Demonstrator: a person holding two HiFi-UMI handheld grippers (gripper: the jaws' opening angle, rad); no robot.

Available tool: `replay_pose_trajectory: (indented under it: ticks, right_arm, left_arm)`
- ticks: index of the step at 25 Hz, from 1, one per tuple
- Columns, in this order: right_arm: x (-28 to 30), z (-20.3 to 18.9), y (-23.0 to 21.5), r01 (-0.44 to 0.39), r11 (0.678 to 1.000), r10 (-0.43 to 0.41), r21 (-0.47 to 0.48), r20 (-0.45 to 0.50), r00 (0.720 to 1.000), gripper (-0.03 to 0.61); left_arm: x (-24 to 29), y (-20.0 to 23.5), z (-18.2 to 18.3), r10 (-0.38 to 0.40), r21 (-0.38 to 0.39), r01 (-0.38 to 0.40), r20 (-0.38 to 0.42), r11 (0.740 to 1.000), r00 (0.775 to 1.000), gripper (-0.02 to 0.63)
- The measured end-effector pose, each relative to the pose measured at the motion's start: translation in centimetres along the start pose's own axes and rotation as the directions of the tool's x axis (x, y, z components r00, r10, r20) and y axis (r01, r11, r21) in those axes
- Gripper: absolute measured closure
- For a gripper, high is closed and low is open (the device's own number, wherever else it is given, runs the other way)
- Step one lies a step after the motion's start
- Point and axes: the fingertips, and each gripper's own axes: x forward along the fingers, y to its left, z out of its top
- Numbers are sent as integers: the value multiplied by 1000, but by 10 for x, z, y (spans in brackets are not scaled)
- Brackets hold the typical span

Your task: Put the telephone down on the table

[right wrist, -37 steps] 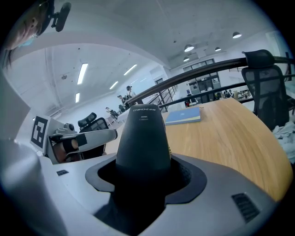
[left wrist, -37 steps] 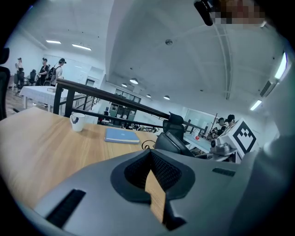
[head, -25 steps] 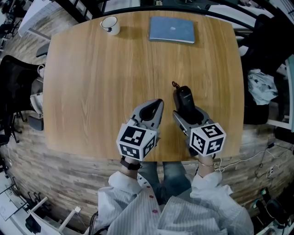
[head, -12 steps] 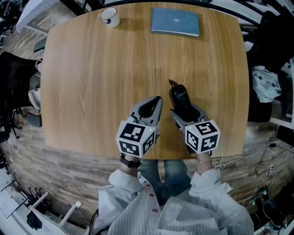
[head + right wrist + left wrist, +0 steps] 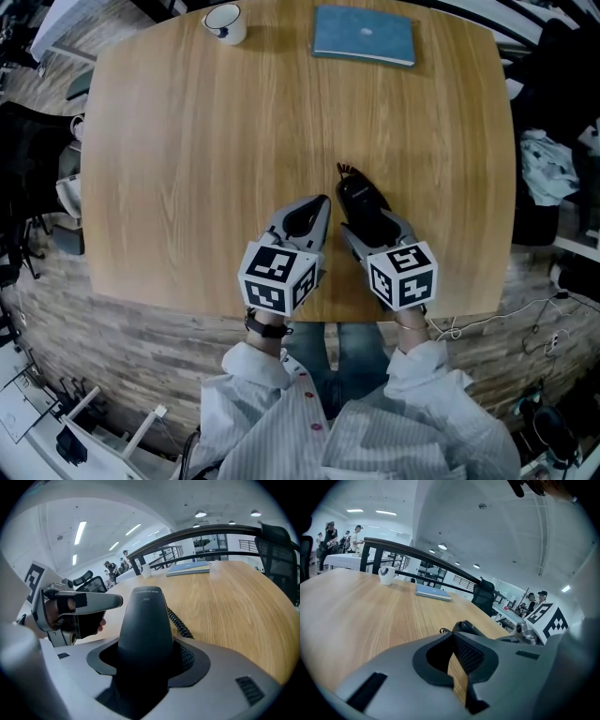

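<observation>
Right gripper [image 5: 373,228] fingers clamped a black telephone [image 5: 359,201] over the wooden tabletop [image 5: 206,141], left gripper [image 5: 317,214] fingers closed together, empty, just beside

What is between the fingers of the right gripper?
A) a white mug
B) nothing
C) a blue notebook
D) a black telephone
D: in the right gripper view the black telephone is clamped in the right gripper, while the mug and the notebook lie at the far edge of the table.
</observation>
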Motion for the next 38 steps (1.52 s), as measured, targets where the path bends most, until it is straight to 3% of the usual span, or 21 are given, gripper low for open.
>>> replay_pose_trajectory:
  ticks: [20, 38]
  right_arm:
    - [15, -19, 10, 44, 987, -59, -157, -92, 994, 289]
    - [18, -22, 13, 81, 971, -109, -226, -115, 987, 288]
  left_arm:
    - [-1, 13, -22, 22, -41, -23, -29, 999, 999, 604]
    - [-9, 15, -21, 30, -54, -31, -10, 998, 999, 604]
